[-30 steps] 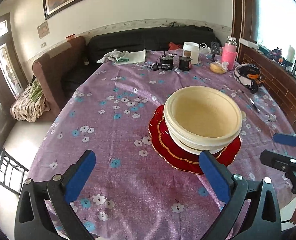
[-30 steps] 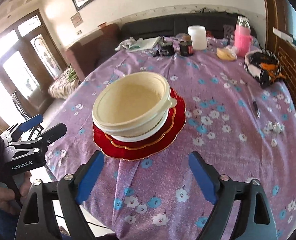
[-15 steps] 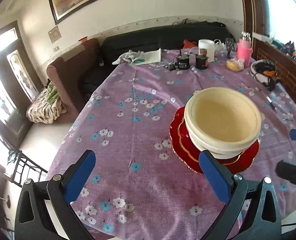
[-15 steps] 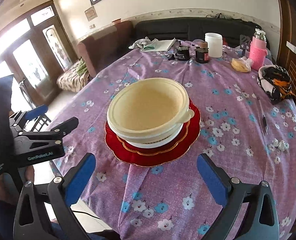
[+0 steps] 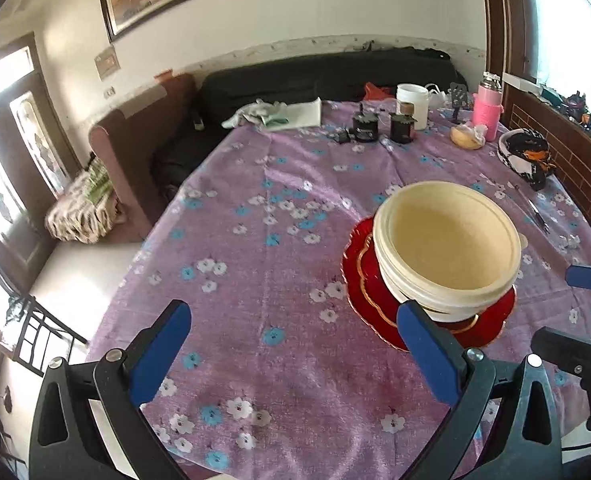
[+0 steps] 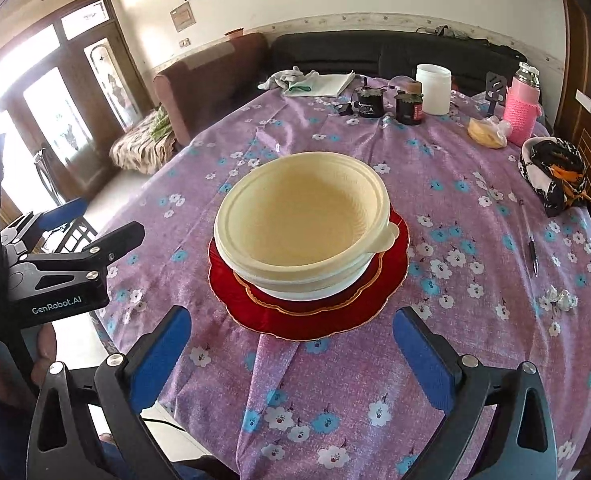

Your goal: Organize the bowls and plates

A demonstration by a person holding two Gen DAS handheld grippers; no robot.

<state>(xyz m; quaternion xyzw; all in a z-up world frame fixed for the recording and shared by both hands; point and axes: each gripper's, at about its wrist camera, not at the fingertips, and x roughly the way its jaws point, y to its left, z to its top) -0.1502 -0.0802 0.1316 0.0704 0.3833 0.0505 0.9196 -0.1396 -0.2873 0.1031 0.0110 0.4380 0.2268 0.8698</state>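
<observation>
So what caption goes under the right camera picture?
Cream bowls stacked on red plates, open right gripper in front.

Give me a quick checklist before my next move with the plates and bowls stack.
1. Cream bowl nested in the white bowl: ok.
2. Bowls sit on the red plate: ok, slightly off centre.
3. Right gripper open, nothing between its jaws: ok.
4. Left gripper open, nothing held: ok.
5. Both grippers apart from the stack: ok.
6. How many plates lie under the bowls: cannot tell.
</observation>
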